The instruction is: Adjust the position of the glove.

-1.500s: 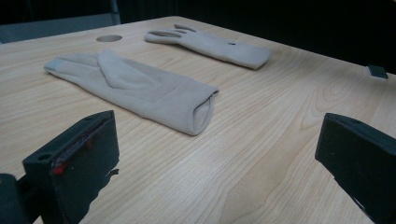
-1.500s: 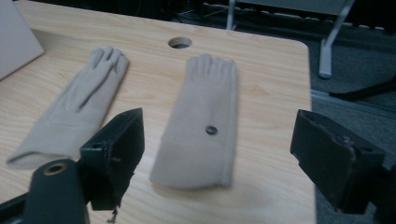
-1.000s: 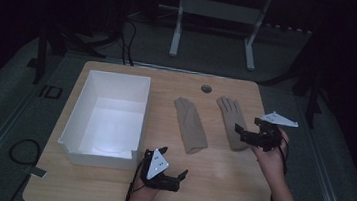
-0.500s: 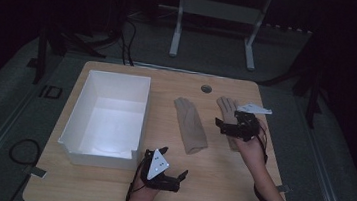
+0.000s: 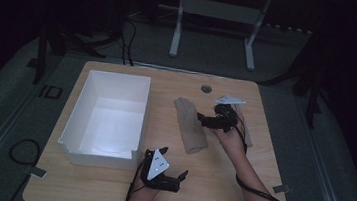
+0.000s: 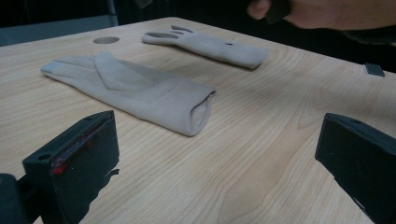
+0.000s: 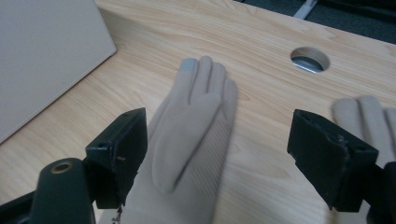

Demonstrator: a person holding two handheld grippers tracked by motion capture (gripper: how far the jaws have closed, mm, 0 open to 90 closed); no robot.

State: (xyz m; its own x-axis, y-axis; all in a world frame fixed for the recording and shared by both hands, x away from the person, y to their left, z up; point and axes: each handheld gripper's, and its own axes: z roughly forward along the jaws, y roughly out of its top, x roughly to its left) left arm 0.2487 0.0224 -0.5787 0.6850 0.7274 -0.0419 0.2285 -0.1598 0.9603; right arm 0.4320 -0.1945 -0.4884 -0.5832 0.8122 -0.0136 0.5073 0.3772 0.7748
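Right gripper view: beige glove (image 7: pixel 191 135) lies flat, fingers together, beneath the wide, empty right tool (image 7: pixel 219 163).

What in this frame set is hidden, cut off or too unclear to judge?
- Second glove: in the high view the right gripper and hand cover most of it; the right gripper view crops it at the right edge.
- Near glove: its cuff runs off the bottom of the right gripper view.
- White bin: its floor is glare-washed in the high view.

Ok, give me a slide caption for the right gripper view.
Right claw open above the beige glove on the wooden table, second glove beside it.
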